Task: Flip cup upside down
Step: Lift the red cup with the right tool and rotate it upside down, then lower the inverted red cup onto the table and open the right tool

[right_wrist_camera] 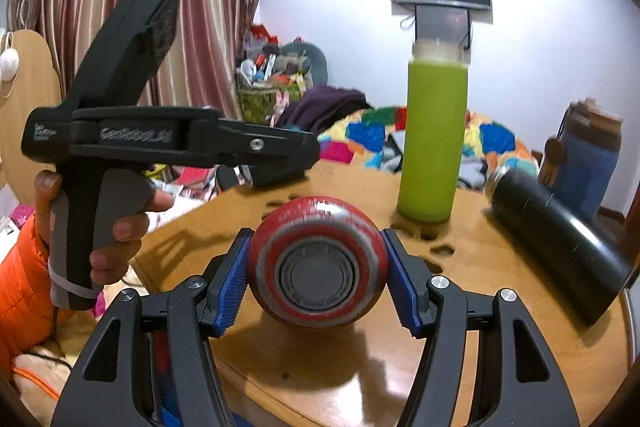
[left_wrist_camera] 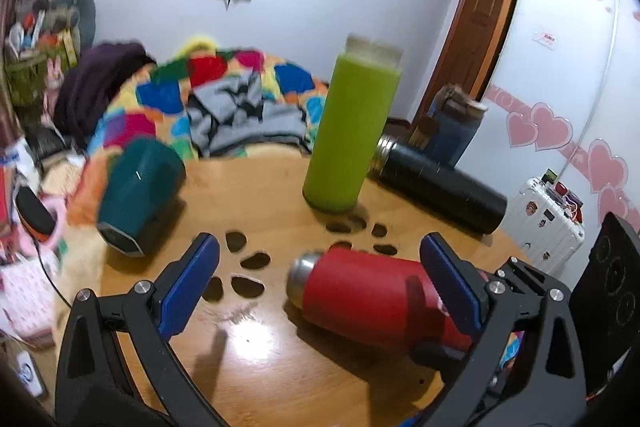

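A red cup (left_wrist_camera: 360,295) with a steel neck lies on its side on the round wooden table (left_wrist_camera: 260,367). In the right wrist view its base (right_wrist_camera: 318,273) faces the camera. My right gripper (right_wrist_camera: 318,275) is shut on the red cup, its blue pads against both sides. My left gripper (left_wrist_camera: 320,267) is open and holds nothing; the cup lies just beyond its right finger (left_wrist_camera: 448,279). The left gripper (right_wrist_camera: 160,139) also shows in the right wrist view, held in a hand above the table's left edge.
A tall green bottle (left_wrist_camera: 348,131) stands upright at the table's middle. A black flask (left_wrist_camera: 440,187) lies on its side to the right. A dark teal cup (left_wrist_camera: 136,191) lies tipped at the left edge. A blue tumbler (right_wrist_camera: 588,155) stands behind the flask.
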